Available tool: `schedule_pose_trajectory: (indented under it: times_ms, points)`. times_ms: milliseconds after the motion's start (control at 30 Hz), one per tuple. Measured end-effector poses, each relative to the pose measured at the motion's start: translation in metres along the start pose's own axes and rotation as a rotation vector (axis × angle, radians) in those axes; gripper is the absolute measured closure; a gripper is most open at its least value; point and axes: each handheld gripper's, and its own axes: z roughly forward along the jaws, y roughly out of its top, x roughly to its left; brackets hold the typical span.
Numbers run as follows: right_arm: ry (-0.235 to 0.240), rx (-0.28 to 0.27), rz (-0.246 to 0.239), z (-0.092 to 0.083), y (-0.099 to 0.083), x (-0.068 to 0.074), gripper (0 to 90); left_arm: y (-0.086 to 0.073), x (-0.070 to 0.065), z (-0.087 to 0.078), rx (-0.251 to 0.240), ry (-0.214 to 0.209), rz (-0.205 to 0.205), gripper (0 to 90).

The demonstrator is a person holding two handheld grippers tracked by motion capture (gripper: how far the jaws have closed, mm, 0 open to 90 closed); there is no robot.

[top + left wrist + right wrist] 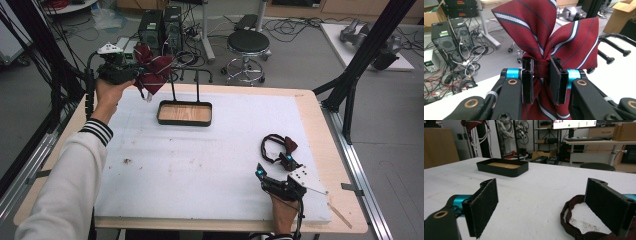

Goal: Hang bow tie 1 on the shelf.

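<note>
High view: left gripper [131,70] clamps striped bow tie [152,70] by knot, far left near stand [186,112]. Right gripper [275,167] jaws wide, empty. Keep knot grip firm, approach hook slowly.

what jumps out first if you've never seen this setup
The dark red striped bow tie, pinched at its knot by the left gripper and held up over the table's far left corner. Then the black stand with its wooden tray base, and a second bow tie lying by the open right gripper.
</note>
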Motion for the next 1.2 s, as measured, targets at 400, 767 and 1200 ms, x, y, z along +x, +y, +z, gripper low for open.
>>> schedule_pose_trajectory:
  times_ms: [400,767,1200]
  points:
    - [0.002,-0.004,-0.003,0.000,0.000,0.000,11.1,-0.015,0.007,0.003,0.018,0.005,-0.042,74.3]
    - [0.000,-0.001,-0.001,0.000,0.000,0.000,11.1,-0.020,-0.001,0.009,0.098,-0.016,0.030,74.1]
    - [0.001,-0.003,-0.004,0.000,0.000,0.000,11.1,-0.035,0.002,0.010,0.109,-0.016,0.027,72.6]
